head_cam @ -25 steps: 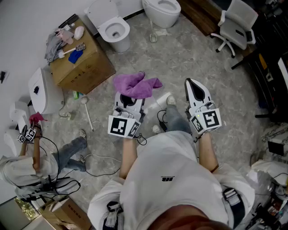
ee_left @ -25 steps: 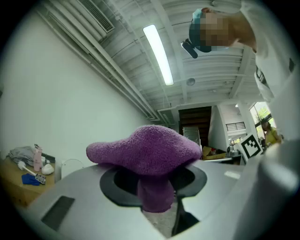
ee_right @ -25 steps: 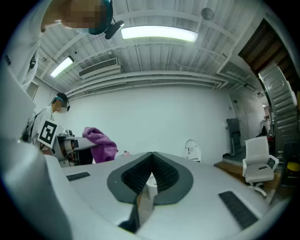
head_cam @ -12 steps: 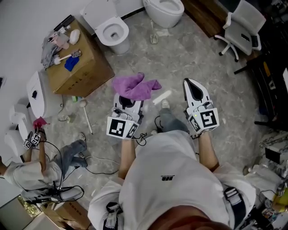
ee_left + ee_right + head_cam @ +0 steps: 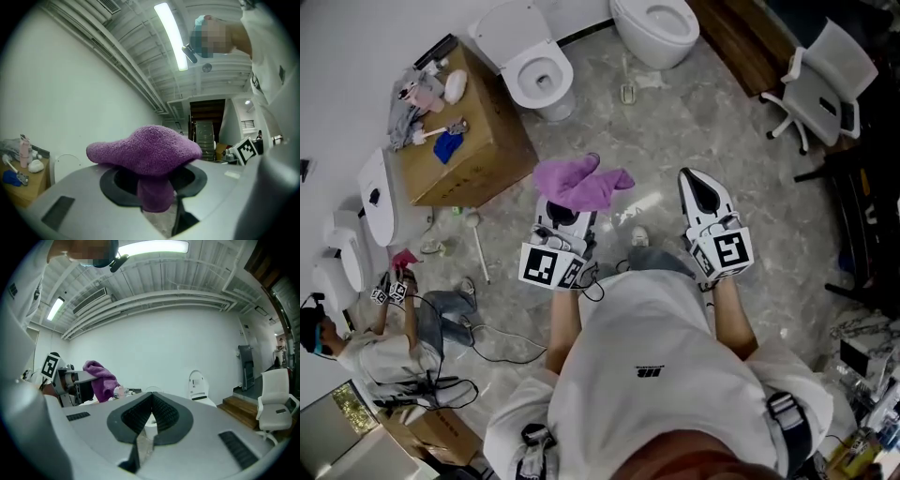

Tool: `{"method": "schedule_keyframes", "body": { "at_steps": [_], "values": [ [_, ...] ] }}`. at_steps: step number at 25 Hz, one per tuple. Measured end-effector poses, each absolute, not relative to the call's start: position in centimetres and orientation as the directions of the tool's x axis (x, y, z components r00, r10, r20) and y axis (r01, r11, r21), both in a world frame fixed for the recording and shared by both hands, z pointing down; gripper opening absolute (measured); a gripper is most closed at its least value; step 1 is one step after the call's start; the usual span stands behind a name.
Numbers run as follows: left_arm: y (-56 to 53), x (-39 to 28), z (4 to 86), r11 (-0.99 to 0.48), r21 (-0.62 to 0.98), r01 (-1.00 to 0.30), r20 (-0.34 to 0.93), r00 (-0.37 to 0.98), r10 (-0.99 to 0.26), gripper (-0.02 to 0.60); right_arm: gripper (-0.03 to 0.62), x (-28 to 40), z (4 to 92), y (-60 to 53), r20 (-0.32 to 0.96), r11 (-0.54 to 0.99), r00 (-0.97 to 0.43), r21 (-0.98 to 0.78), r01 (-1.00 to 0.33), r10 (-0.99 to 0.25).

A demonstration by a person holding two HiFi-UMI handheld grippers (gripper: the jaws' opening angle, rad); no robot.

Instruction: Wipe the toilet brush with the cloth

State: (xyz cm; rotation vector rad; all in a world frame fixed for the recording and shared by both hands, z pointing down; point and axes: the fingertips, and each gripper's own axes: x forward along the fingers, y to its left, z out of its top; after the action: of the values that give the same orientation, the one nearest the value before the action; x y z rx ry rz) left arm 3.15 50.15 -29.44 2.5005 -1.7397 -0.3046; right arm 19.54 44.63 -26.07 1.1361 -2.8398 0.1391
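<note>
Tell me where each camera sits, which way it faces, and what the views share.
Head view: on the person's head, facing steeply down at the floor; shows shirt, forearms, left tongs, right tongs.
Left gripper view: on the left tongs, facing level toward a white wall; purple cloth clamped between its jaws, shirt at right.
Right gripper view: on the right tongs, facing level toward a toilet; jaws together, empty.
Shared: the purple cloth shows in all three.

Box (image 5: 483, 155) left of toilet (image 5: 534, 67); cloth (image 5: 581, 183) between fingers of left gripper (image 5: 570, 206); chair (image 5: 825, 89) far right.
</note>
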Motion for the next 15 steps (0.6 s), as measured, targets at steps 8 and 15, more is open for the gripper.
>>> {"method": "schedule_keyframes", "body": {
  "at_steps": [8, 15],
  "values": [
    [44.2, 2.9, -28.7, -0.327, 0.185, -0.927, -0.108, 0.311, -0.944, 0.164, -0.005, 19.2, -25.8, 37.8, 0.1, 0.738, -0.739, -0.058, -0.673, -0.666],
    [39.5, 1.4, -27.7, -0.336, 0.183, -0.924, -0.104, 0.322, -0.941, 0.164, -0.005, 17.3, -24.9, 33.3, 0.098, 0.734, -0.737, -0.063, -0.676, -0.669]
  ]
}}
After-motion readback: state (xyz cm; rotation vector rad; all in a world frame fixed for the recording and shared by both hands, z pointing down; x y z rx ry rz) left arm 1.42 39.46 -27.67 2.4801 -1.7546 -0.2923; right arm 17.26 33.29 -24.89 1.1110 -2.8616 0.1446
